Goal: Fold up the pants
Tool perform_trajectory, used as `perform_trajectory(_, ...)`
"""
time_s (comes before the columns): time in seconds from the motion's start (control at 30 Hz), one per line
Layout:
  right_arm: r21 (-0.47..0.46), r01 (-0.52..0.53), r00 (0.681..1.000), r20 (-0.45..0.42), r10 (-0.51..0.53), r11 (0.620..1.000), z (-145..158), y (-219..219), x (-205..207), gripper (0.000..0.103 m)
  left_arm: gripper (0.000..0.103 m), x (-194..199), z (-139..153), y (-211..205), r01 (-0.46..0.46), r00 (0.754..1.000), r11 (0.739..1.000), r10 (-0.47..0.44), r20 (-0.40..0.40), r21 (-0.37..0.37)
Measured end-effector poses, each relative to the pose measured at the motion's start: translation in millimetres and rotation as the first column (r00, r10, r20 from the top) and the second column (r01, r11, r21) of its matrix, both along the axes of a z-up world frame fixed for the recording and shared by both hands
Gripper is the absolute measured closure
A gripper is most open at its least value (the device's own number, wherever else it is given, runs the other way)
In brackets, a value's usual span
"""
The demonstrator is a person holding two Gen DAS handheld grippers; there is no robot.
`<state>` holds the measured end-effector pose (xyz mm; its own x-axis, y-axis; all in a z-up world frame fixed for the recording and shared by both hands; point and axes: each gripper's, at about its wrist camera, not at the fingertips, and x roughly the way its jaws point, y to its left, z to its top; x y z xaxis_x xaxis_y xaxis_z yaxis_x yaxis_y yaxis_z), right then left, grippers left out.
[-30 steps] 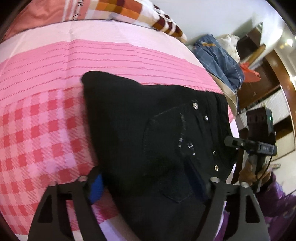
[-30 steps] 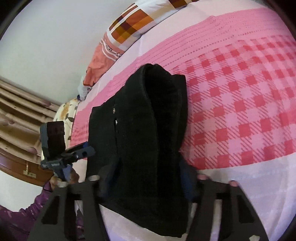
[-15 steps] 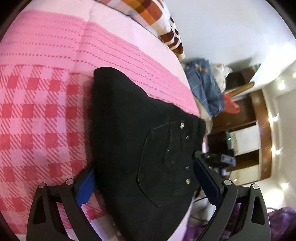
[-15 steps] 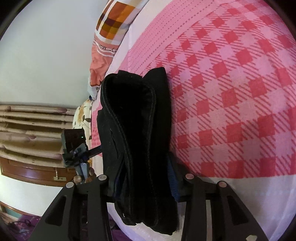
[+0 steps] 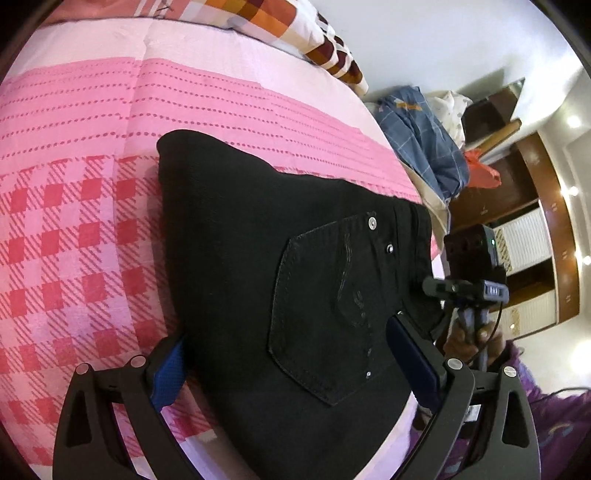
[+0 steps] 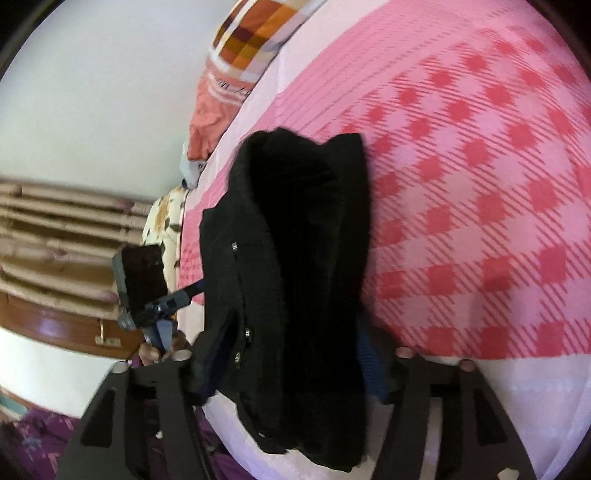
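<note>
The black denim pants [image 5: 280,258] lie folded into a thick bundle on the pink checked bedspread [image 5: 74,240], near its front edge, back pocket with metal rivets facing up. My left gripper [image 5: 291,365] sits low over the near end of the bundle with its blue-padded fingers [image 5: 168,373] spread wide, one on each side of the cloth; neither pad presses on it, so I hold nothing there. From my right gripper [image 6: 291,373] I look along the stacked layers of the fold, whose rounded far end rises from the bed. Its jaws are opening, with the bundle between them, and the pads seem to be coming off the fabric.

I judge the folding itself to be nearly done: this looks like the release after the last fold is laid down. The next move calls for drawing both grippers back toward me without snagging an edge, since the upper layers look loose and could slide or spring open. If the bundle slumps, a light press on top would settle it. A checked orange pillow [image 5: 295,33] lies at the far side, and a blue cloth heap [image 5: 424,147] lies off the bed to the right.
</note>
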<state>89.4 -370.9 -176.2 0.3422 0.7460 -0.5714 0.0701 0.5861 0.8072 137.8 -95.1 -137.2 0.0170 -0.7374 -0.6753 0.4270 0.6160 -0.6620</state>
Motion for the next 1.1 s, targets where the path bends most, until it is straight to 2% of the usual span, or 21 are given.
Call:
perform_trajectory(0.07,-0.011,-0.045,0.999,0.011,0.045,0.999,5,9,6,0.016,0.007,0,-1,-2,0.002,1.0,1.0,-0.002,0.007,0.007)
perform_trajectory(0.13,-0.033,-0.085,0.996,0.024,0.086,0.996,8,17,10,0.008,0.011,-6,1,-5,0.011,0.999,0.999,-0.014,0.051,0.048)
perform_trajectory(0.2,-0.087,-0.106,0.993,0.044,0.111,0.99,12,26,14,0.01,0.024,-12,4,-8,-0.002,0.994,0.994,-0.01,0.109,0.11)
perform_trajectory(0.23,-0.13,-0.121,0.99,0.058,0.13,0.984,15,30,14,0.022,0.037,-14,4,-7,-0.019,0.991,0.99,0.0,0.133,0.139)
perform_trajectory(0.27,-0.179,-0.131,0.987,0.067,0.144,0.975,17,33,14,0.049,0.053,-15,4,-6,-0.04,0.989,0.986,0.015,0.15,0.164)
perform_trajectory(0.3,-0.25,-0.112,0.989,0.063,0.132,0.962,17,31,13,0.061,0.059,-15,3,-2,-0.065,0.987,0.982,0.036,0.158,0.18)
perform_trajectory(0.33,-0.239,-0.1,0.992,0.052,0.116,0.966,13,26,12,0.066,0.064,-14,2,3,-0.095,0.986,0.981,0.069,0.149,0.172)
perform_trajectory(0.37,-0.19,-0.075,0.995,0.045,0.085,0.979,8,18,12,0.068,0.067,-15,1,6,-0.117,0.985,0.98,0.094,0.143,0.162)
perform_trajectory(0.4,-0.165,-0.059,0.997,0.041,0.067,0.984,5,14,10,0.069,0.068,-17,1,6,-0.137,0.982,0.977,0.113,0.148,0.163)
perform_trajectory(0.5,-0.189,-0.034,0.997,0.059,0.046,0.981,8,17,6,0.071,0.072,-26,7,1,-0.162,0.971,0.968,0.122,0.206,0.193)
perform_trajectory(0.57,-0.156,-0.008,0.998,0.065,0.018,0.988,8,17,6,0.073,0.077,-31,12,-2,-0.181,0.965,0.963,0.134,0.227,0.199)
perform_trajectory(0.77,-0.075,0.045,0.997,0.064,-0.041,0.996,4,12,3,0.075,0.082,-47,30,-20,-0.207,0.933,0.94,0.107,0.343,0.27)
perform_trajectory(1.1,-0.001,0.098,0.993,0.066,-0.097,0.995,0,-3,-12,0.075,0.082,-51,39,-27,-0.213,0.918,0.929,0.085,0.387,0.301)
